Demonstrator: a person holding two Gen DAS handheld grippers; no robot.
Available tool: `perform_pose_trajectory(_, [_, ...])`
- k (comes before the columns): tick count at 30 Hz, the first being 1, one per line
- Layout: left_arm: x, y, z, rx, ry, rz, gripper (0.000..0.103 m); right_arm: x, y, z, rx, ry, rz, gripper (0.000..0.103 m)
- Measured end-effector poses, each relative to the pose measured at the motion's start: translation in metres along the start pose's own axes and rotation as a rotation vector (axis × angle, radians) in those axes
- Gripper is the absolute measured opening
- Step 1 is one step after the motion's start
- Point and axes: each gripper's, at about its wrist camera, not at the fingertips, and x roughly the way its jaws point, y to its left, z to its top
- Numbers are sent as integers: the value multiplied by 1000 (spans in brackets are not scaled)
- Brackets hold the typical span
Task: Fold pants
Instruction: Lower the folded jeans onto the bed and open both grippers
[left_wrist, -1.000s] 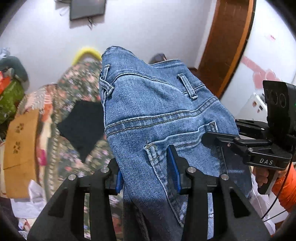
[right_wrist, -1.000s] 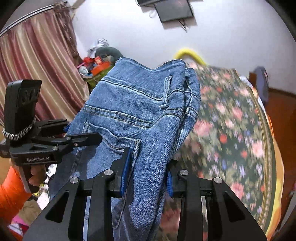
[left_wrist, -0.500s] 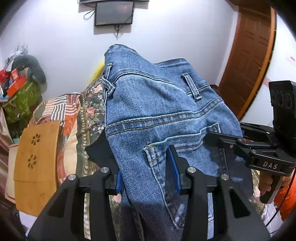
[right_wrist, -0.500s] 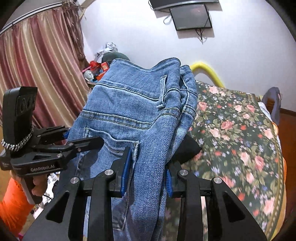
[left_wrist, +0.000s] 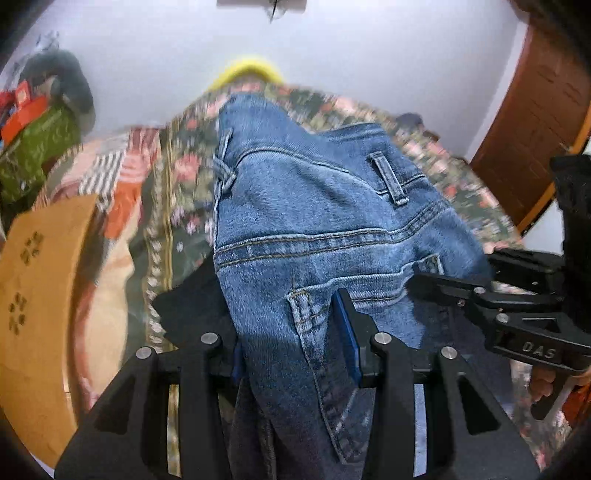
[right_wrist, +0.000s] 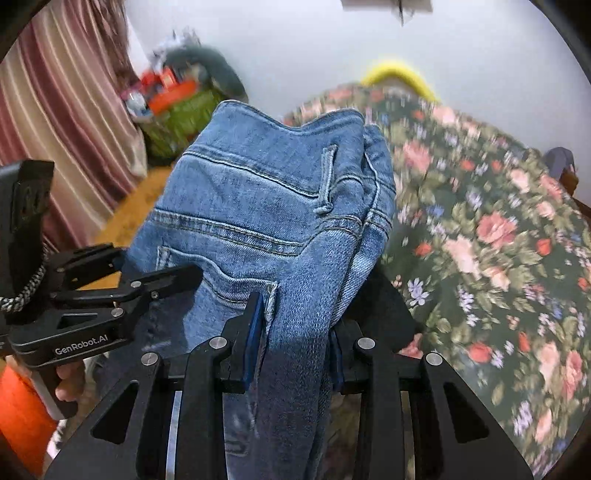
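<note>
Blue denim pants (left_wrist: 314, 221) hang between both grippers above a floral bed, back pocket and waistband facing the cameras. My left gripper (left_wrist: 295, 332) is shut on the denim near the pocket edge. My right gripper (right_wrist: 295, 328) is shut on the other folded side of the pants (right_wrist: 266, 206). The right gripper also shows in the left wrist view (left_wrist: 443, 284), and the left gripper shows in the right wrist view (right_wrist: 173, 277), each pinching the fabric. The legs hang down out of sight.
A floral bedspread (right_wrist: 480, 240) lies below, with a black garment (left_wrist: 192, 306) on it. A wooden board (left_wrist: 40, 295) stands at the left. Striped curtains (right_wrist: 62, 110), a clutter pile (right_wrist: 177, 99), a brown door (left_wrist: 535, 122) and a white wall surround the bed.
Both grippers have tipped downward toward the bed with the pants still held; the wall screen has slid up out of view and the bedspread fills more of both views.
</note>
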Motion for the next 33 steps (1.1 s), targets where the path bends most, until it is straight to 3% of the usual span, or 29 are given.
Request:
perform_pose_trajectory(4, [46, 11, -15, -42, 107, -10, 45, 33, -8, -6, -2, 115, -31, 28])
perform_pose_trajectory(8, [29, 8, -19, -37, 79, 21, 49, 18, -14, -12, 10, 109, 2, 32])
perform_pose_trajectory(12, [-2, 12, -20, 27, 36, 126, 49, -23, -16, -22, 11, 70, -33, 32])
perform_pose_trajectory(16, [-54, 18, -27, -36, 9, 105, 49, -77, -11, -26, 18, -19, -52, 32])
perform_pose_trajectory(21, [-154, -2, -47, -64, -115, 78, 49, -166, 21, -36, -1, -172, -47, 32])
perform_pose_trajectory(27, [-283, -54, -78, -18, -302, 75, 49, -286, 85, -71, -80, -381, -39, 32])
perform_pose_trajectory(33, [-396, -109, -123, 51, -522, 88, 49, -371, 135, -114, -129, -570, -79, 32])
